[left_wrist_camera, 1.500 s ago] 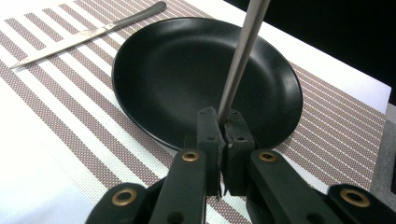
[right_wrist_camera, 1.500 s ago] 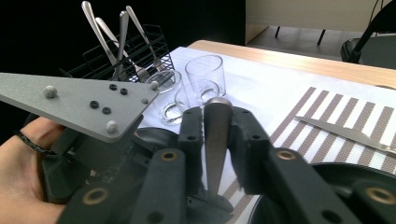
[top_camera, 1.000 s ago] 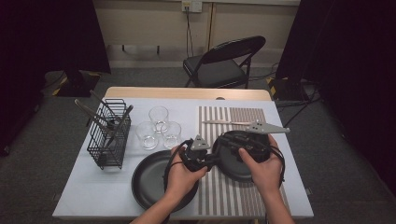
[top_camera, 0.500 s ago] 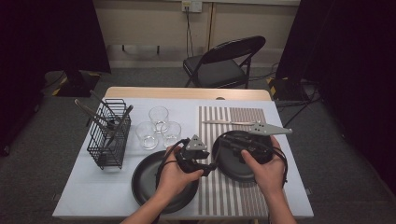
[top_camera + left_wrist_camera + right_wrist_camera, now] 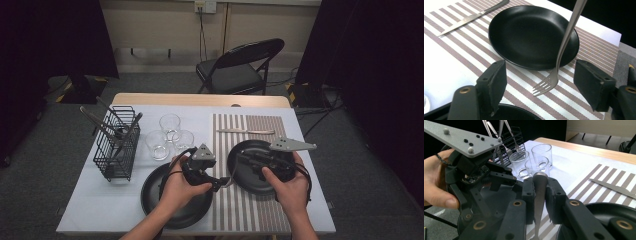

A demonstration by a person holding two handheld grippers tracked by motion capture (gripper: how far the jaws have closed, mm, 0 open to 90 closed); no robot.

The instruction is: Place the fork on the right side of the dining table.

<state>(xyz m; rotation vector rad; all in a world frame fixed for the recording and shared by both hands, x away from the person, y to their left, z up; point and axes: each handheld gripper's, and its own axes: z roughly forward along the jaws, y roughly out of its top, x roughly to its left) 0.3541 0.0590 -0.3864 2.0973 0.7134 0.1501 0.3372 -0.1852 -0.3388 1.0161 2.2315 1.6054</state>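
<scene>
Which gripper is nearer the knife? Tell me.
Right. The right gripper, shut on the fork, is over the plate just below the knife; the left gripper, jaws just opened, sits farther down-left.

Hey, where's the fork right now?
The fork hangs tines-down between the open left gripper pads in the left gripper view, over the striped placemat just off the black plate; the right gripper clamps its handle.
</scene>
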